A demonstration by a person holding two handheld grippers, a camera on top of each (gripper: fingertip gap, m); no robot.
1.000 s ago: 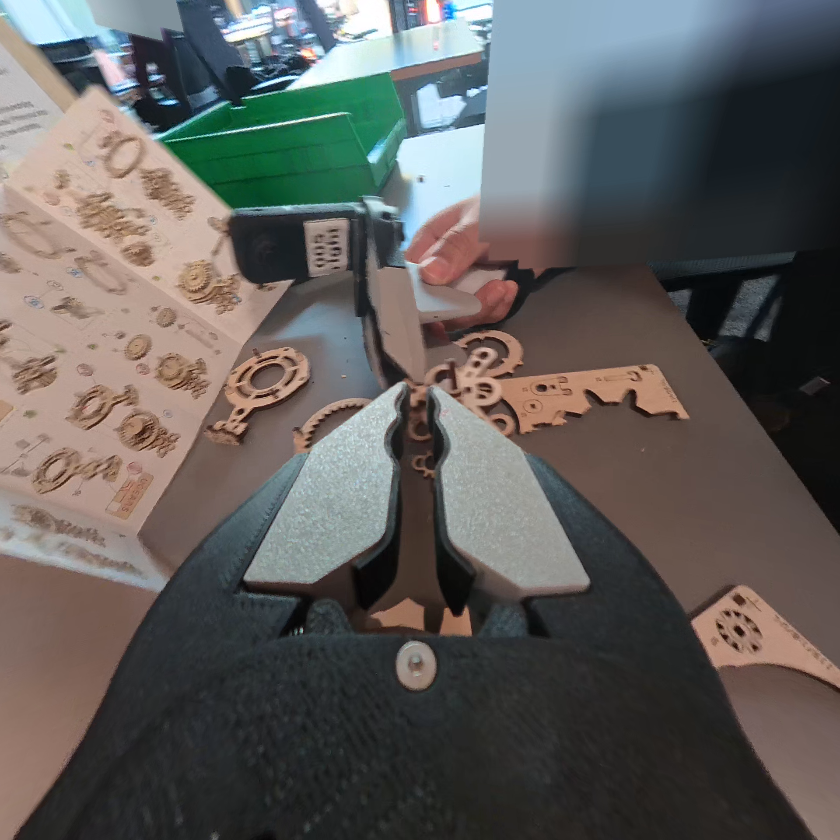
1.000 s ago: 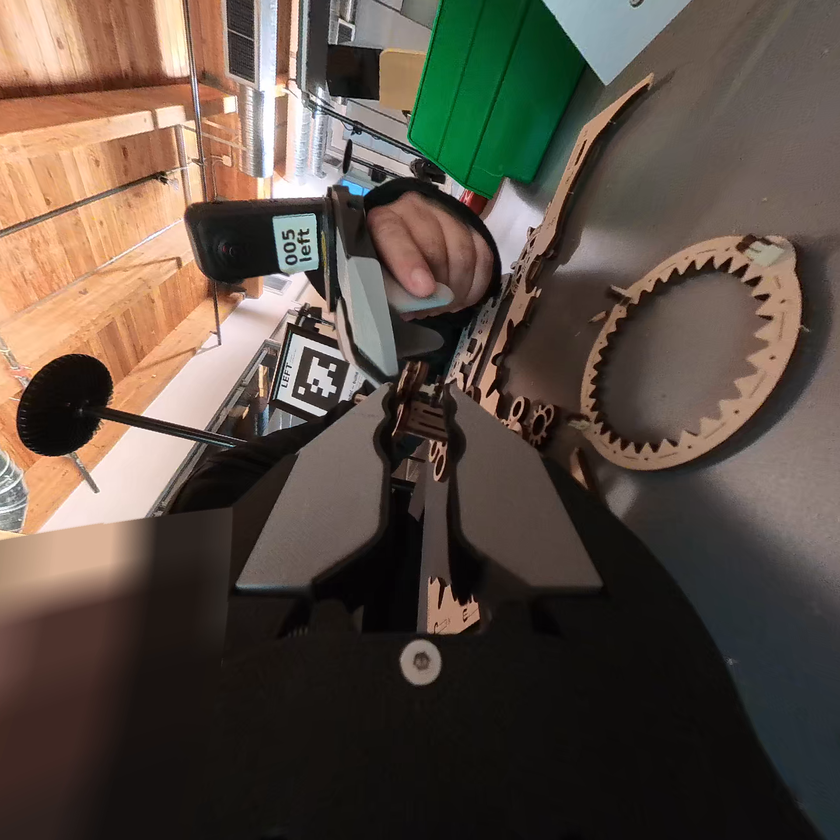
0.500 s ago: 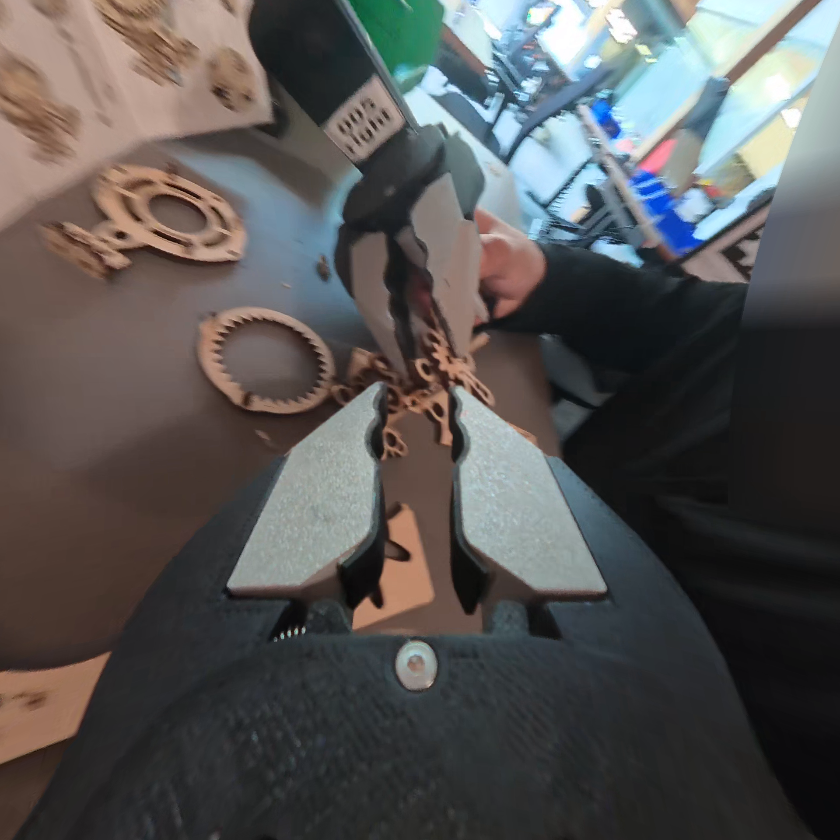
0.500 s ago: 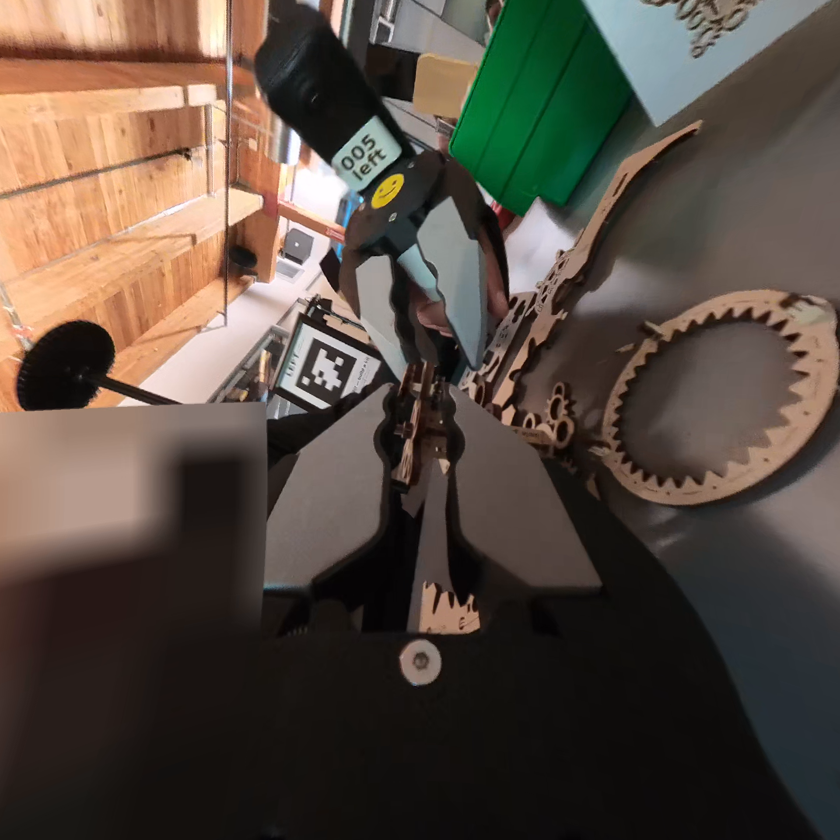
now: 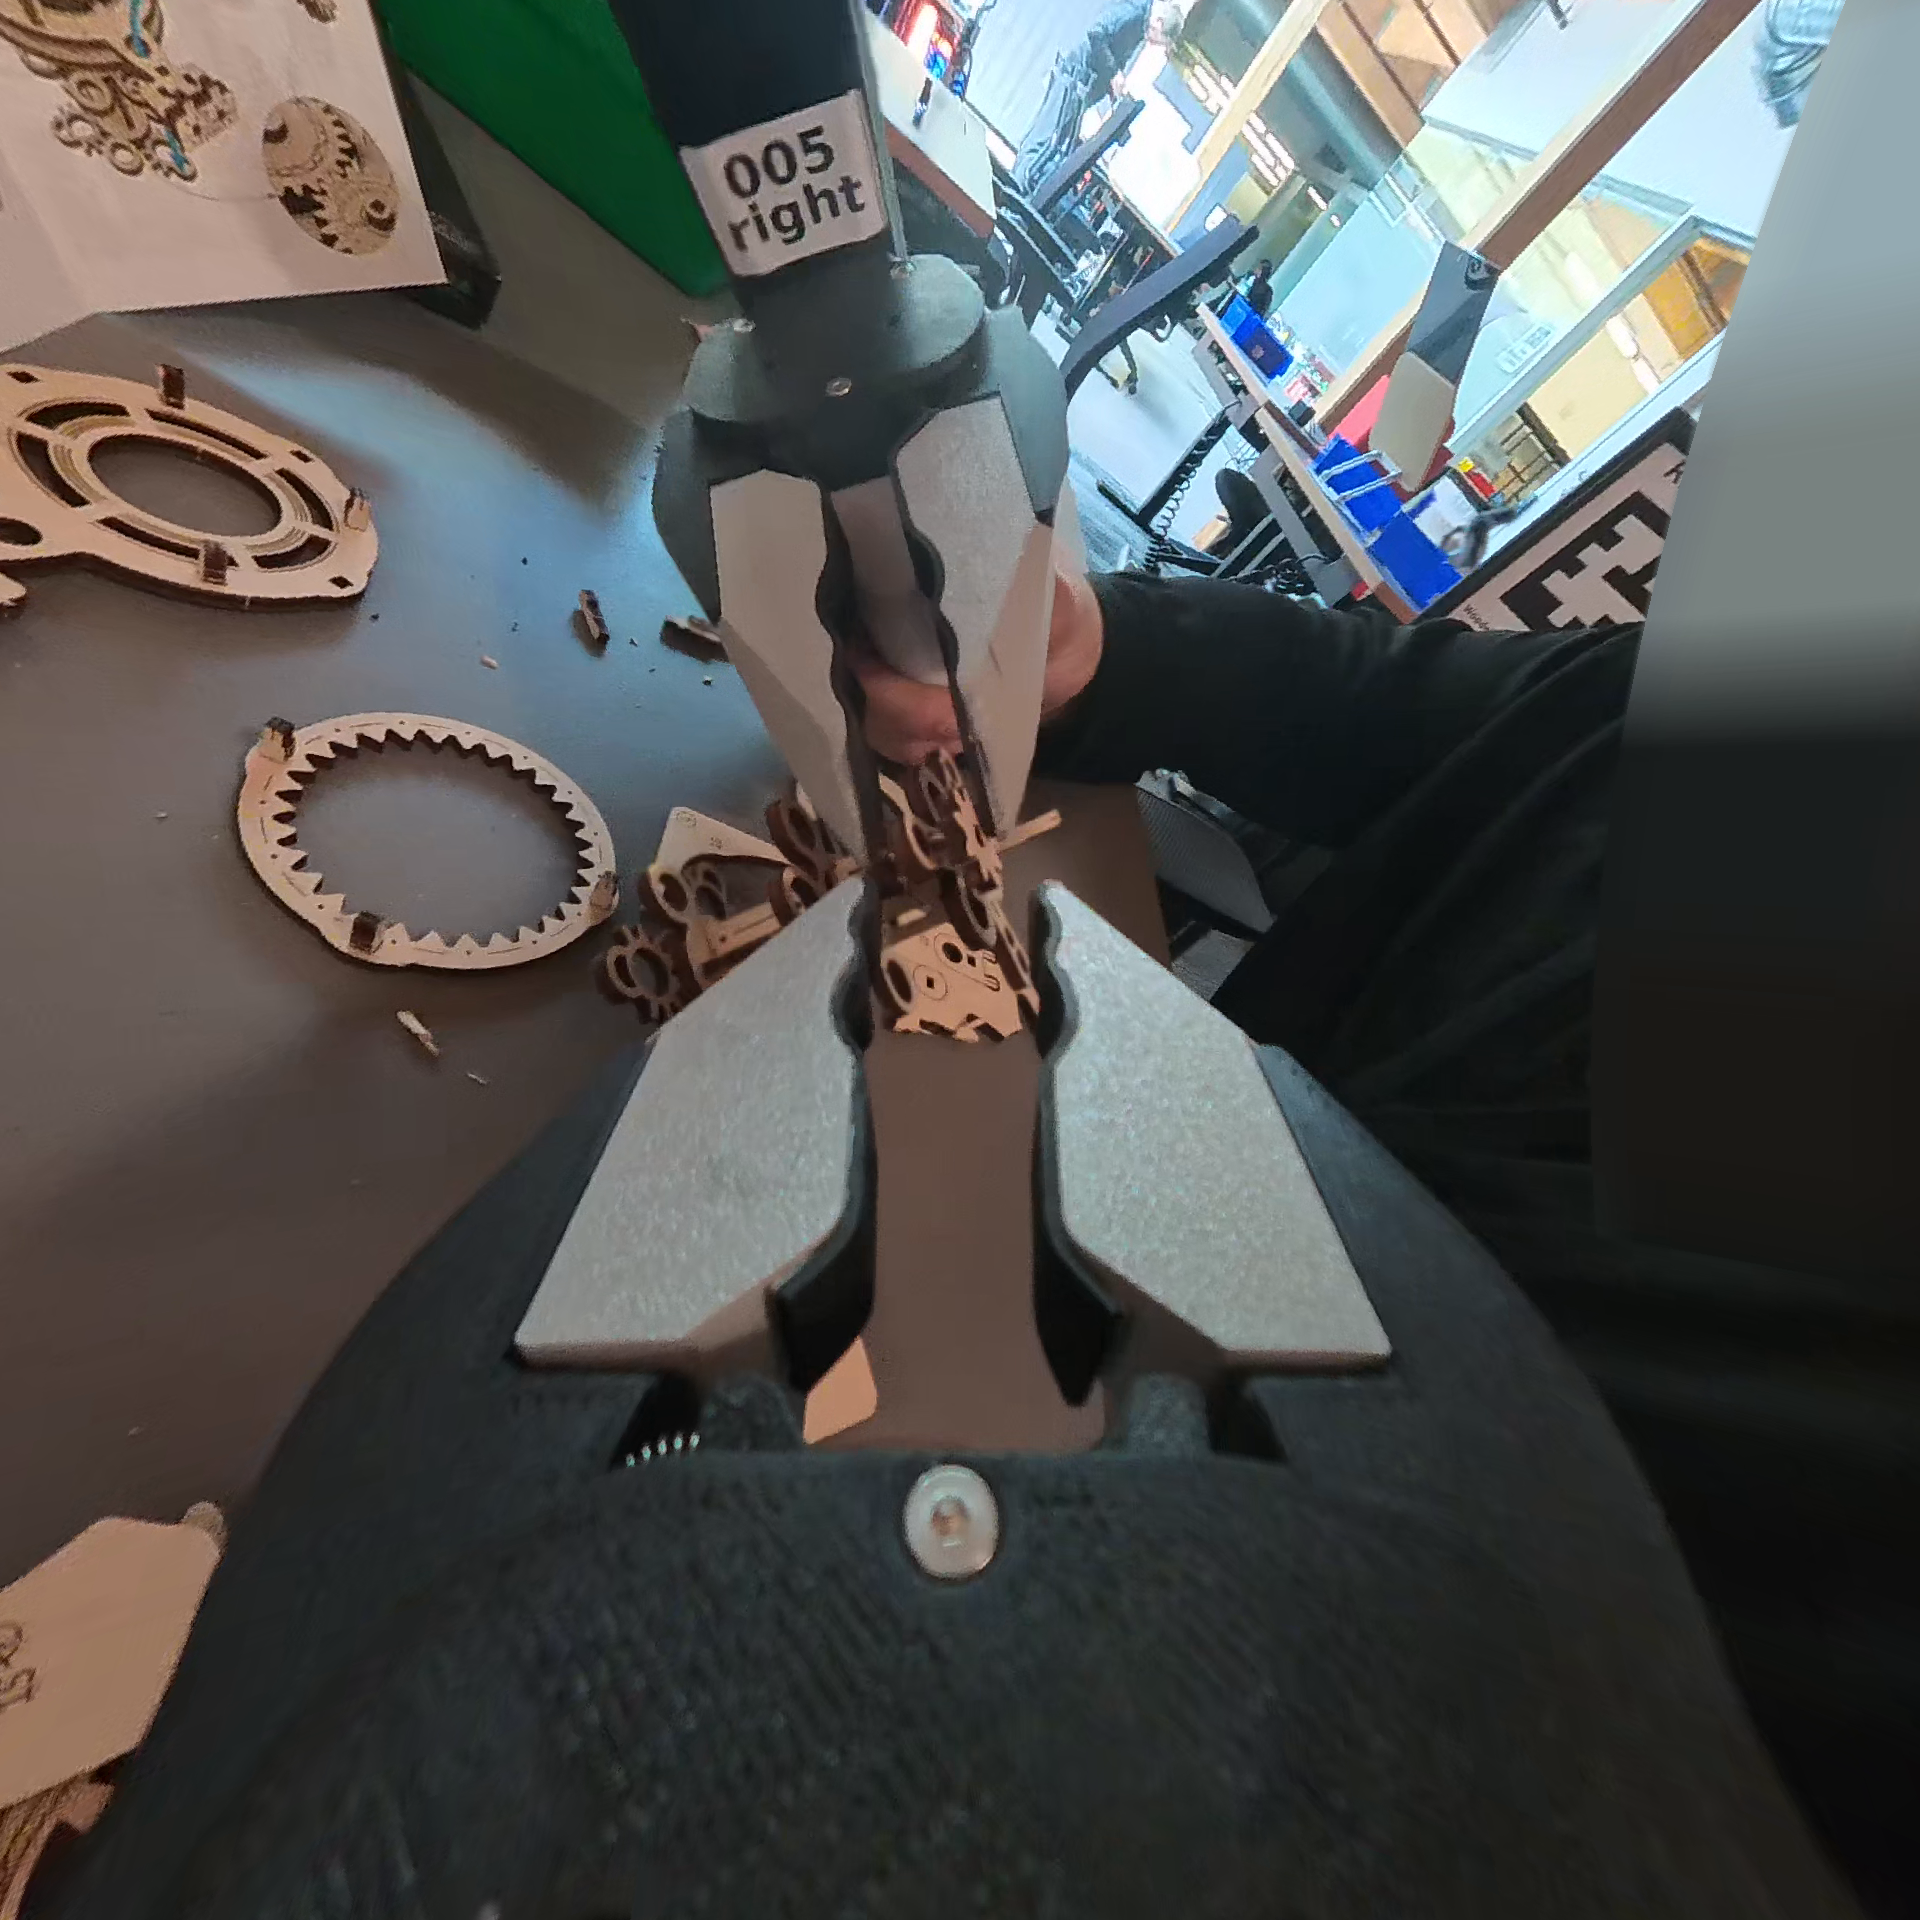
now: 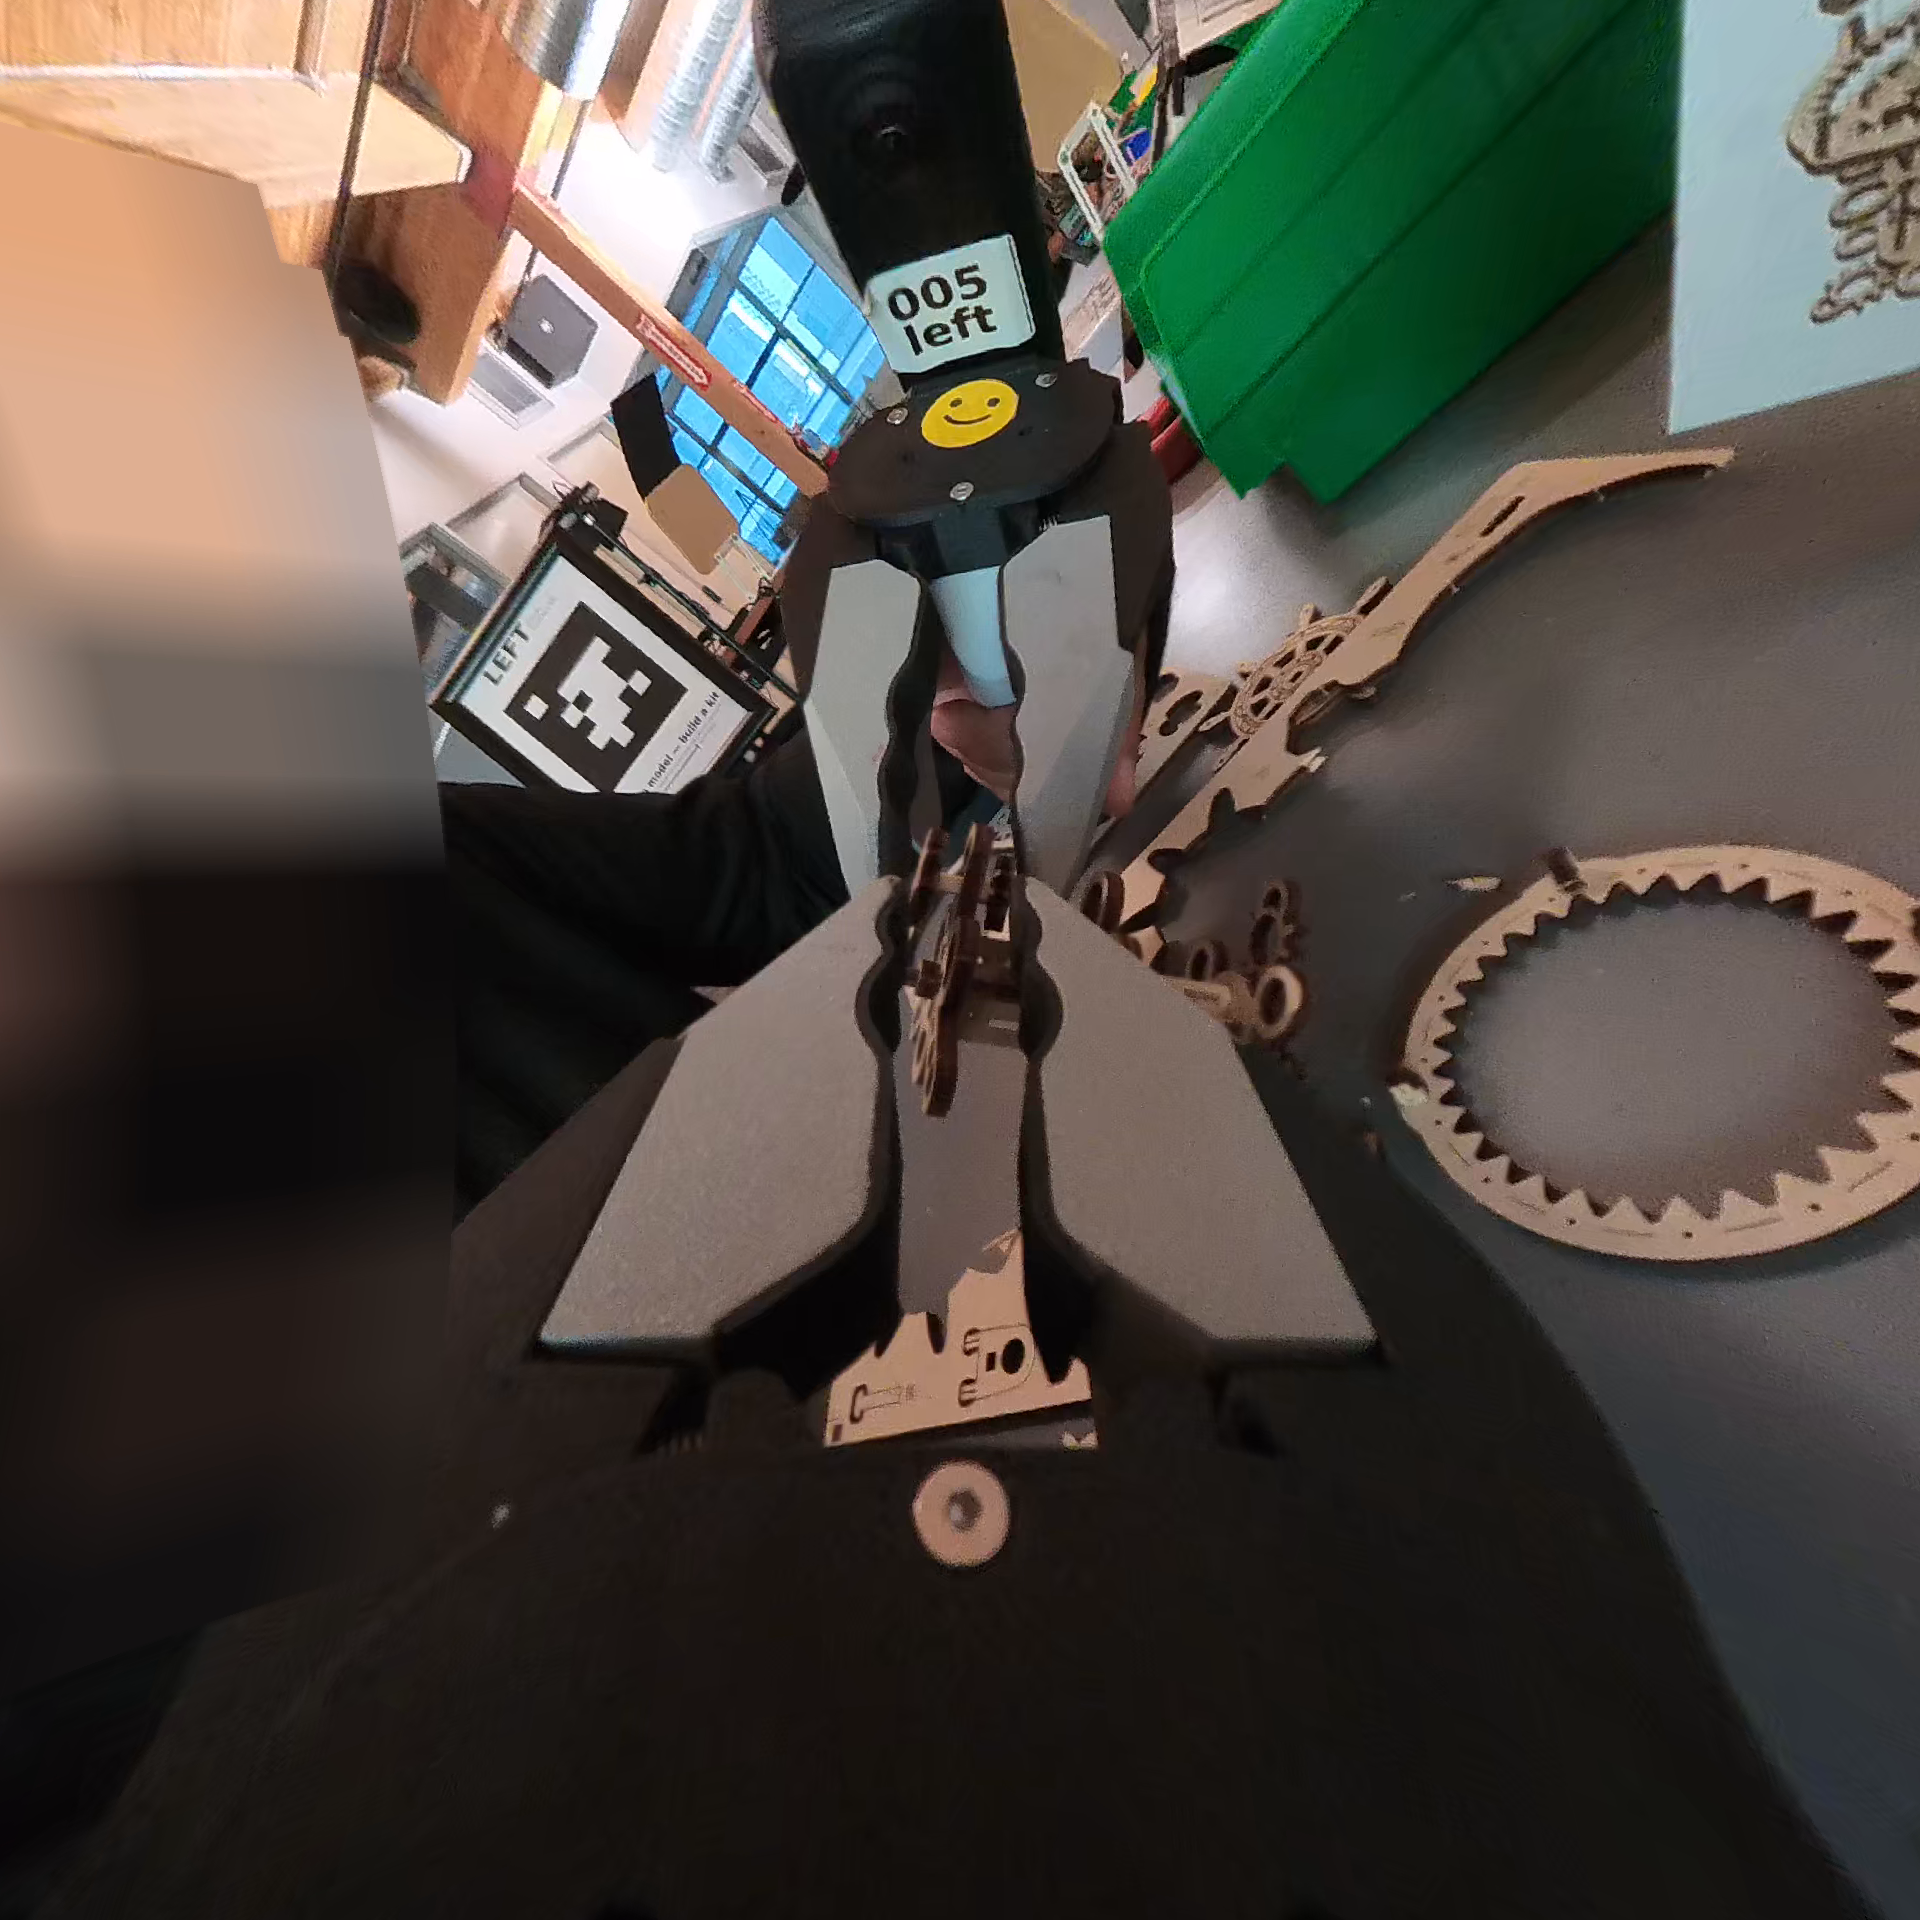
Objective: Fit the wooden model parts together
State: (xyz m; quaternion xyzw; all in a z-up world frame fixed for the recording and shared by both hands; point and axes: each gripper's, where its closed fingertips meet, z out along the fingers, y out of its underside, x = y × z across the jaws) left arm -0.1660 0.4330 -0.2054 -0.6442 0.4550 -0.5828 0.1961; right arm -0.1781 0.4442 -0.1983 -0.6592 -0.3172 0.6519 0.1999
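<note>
A second ago the left gripper [image 5: 948,940] was nearly pressed together around the wooden assembly [image 5: 951,914]; its fingers now stand spread, with the assembly's lower plate showing in the gap and no finger touching it. The right gripper [image 6: 961,914] was turned sideways to the left then and now faces it tip to tip. It pinches the assembly [image 6: 951,987], a small cluster of gears and plates, held above the dark table [image 5: 208,1143] near its edge. On the table lie one toothed ring [image 5: 421,840], one round slotted frame [image 5: 177,494], one long notched strip [image 6: 1351,665] and a small heap of loose gear pieces [image 5: 707,925], too jumbled to count. One green bin [image 6: 1382,239] and one printed sheet [image 5: 208,135] stand behind. More flat wooden pieces lie under each gripper's body.
</note>
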